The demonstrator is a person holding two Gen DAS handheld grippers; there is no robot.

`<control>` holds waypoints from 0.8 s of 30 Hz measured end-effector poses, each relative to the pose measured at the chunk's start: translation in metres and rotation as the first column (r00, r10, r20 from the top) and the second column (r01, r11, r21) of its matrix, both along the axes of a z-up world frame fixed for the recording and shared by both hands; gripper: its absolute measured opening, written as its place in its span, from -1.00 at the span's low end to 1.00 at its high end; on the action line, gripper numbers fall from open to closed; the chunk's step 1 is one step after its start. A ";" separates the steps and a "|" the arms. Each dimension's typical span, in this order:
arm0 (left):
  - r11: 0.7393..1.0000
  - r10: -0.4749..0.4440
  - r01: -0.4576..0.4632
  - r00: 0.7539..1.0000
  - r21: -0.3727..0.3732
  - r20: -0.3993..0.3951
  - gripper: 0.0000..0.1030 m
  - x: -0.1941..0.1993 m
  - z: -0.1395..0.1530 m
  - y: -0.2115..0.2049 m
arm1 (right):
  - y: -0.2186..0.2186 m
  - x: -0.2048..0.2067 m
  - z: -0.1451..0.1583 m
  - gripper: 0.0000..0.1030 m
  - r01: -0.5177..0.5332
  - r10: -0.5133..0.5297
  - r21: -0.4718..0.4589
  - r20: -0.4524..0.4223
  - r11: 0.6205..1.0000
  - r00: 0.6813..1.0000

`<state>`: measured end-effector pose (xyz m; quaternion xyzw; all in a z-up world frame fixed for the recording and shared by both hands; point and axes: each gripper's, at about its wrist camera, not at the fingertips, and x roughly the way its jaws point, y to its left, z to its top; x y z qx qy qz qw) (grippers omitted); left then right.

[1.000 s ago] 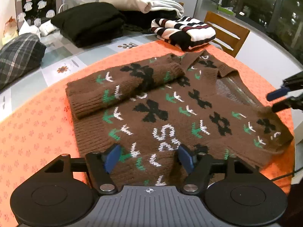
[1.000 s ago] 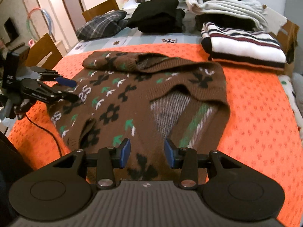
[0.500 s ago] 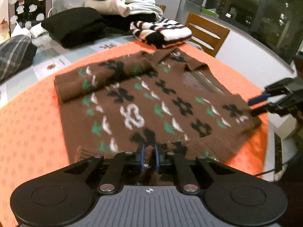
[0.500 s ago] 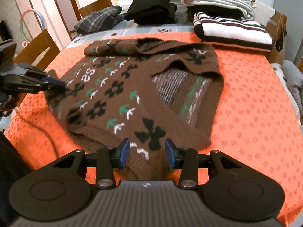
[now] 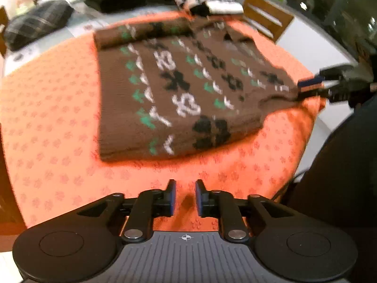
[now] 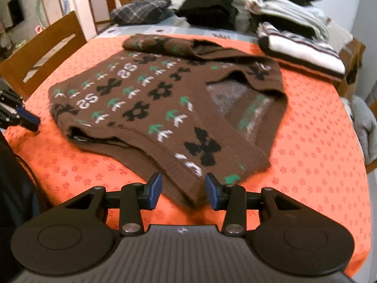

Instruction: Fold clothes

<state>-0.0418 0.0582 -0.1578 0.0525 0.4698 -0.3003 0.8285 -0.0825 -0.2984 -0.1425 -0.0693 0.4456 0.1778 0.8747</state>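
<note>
A brown knit sweater with black flowers and green and white marks lies flat on the orange tablecloth, one sleeve folded across its far end. My left gripper hovers over bare cloth short of the sweater's hem; its jaws are opening and nothing is between them. In the right wrist view it shows at the left edge. My right gripper stands open at the sweater's near corner, whose tip lies between the pads without being pressed.
Folded clothes line the table's far side: a striped sweater, a white pile, a black stack and a plaid garment. Wooden chairs stand at the table's sides. A person's dark clothing is close by.
Half a second ago my left gripper was shut on the sweater's hem; it has let go and drawn back off the sweater. My right gripper slid back to the sweater's corner, its gap unchanged.
</note>
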 end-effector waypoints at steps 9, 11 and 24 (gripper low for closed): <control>0.985 0.173 -0.170 0.978 -0.033 0.117 0.23 0.035 0.006 0.007 | 0.052 0.007 -0.020 -0.11 -0.164 0.176 -0.135 0.083 0.977 0.981; 0.977 0.214 -0.211 0.972 -0.035 0.094 0.27 0.047 -0.002 0.011 | 0.058 0.010 -0.026 -0.12 -0.179 0.194 -0.149 0.093 0.972 0.977; 0.944 0.293 -0.297 0.955 -0.146 -0.049 -0.43 0.068 -0.017 0.024 | 0.065 0.017 -0.030 -0.92 -0.189 0.224 -0.218 0.151 0.958 0.963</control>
